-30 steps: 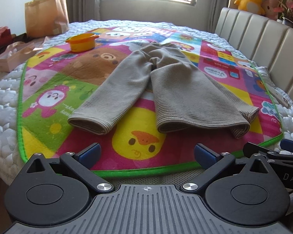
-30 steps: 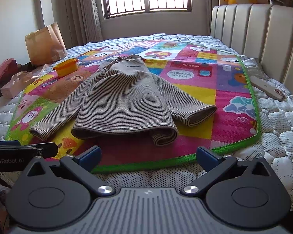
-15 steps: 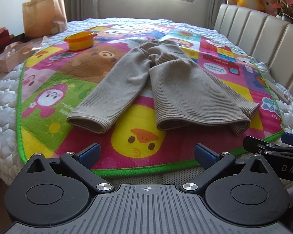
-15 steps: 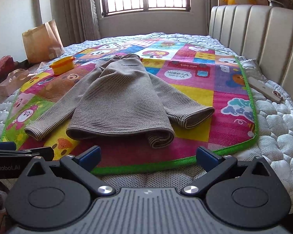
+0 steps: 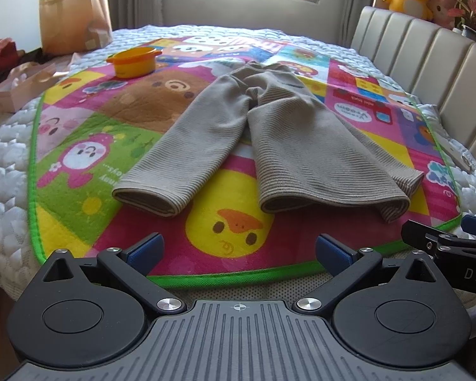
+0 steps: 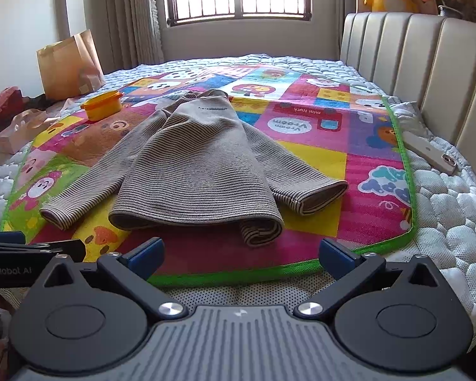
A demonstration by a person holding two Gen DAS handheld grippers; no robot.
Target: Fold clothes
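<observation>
Plainly, nothing is gripped yet: the left tongs [image 5: 238, 249] and the right tongs [image 6: 241, 252] both stand spread wide and empty, hovering over the near edge of the bed [image 6: 453, 231], just short of the play mat [image 6: 317, 171]. The striped sweater [image 6: 193, 174] lies flat on the mat, collar toward the window, hem toward the tongs, one sleeve splayed to each side.

My main worry is the hem. Its right corner is already rolled under itself, so a pinch there would likely catch a doubled layer and carry a crooked crease through the fold. The knit looks soft and stretchy; pulling on one sleeve alone could drag the whole body sideways. The mat itself sits loose on the quilt, and tongs pressed too low might snag its green binding along with the fabric.

Room is fair. An orange bowl [image 5: 133, 63] sits well apart from the left sleeve, and a white remote [image 6: 428, 154] lies off the mat on the right, beside the headboard [image 6: 428, 63]. Between the hem and the mat's near edge there is a bare strip, enough for the tongs to come in low.
</observation>
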